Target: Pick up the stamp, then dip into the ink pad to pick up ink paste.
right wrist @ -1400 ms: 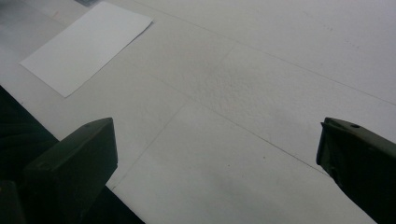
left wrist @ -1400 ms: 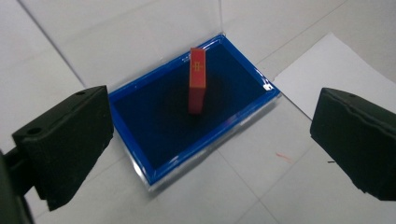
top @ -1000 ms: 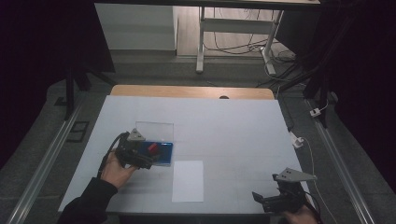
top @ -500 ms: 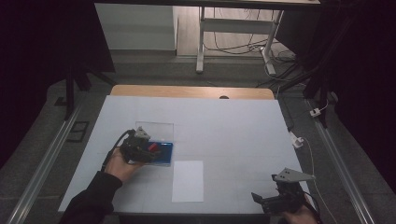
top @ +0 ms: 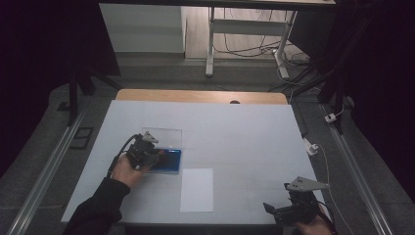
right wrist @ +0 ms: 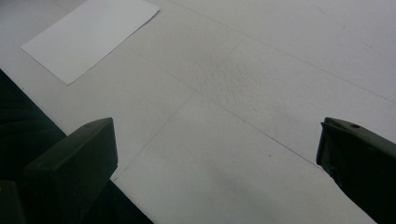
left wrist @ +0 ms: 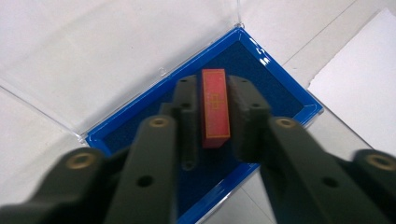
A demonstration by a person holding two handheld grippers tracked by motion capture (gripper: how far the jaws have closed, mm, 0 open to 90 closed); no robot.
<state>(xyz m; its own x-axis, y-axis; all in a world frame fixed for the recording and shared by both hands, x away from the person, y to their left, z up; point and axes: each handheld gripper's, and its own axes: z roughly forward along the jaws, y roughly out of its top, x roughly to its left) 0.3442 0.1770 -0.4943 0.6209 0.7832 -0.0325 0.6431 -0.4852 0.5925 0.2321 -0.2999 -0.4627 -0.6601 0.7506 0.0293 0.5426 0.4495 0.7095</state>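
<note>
Over the blue tray [left wrist: 280,88], the left gripper [left wrist: 215,112] is clamping a red block [left wrist: 215,107] between its jaws, just above the dark felt lining; the clear lid [top: 161,135] is lying open behind. Mid-table, a white sheet [top: 196,190] is lying flat. Far right, the right gripper [top: 281,211] is hovering with jaws spread wide, gripping nothing.

No words, brands or numbers can be read. A thin gold border and a small gold cross-like mark are seen on the red block [left wrist: 215,107], centre frame.
</note>
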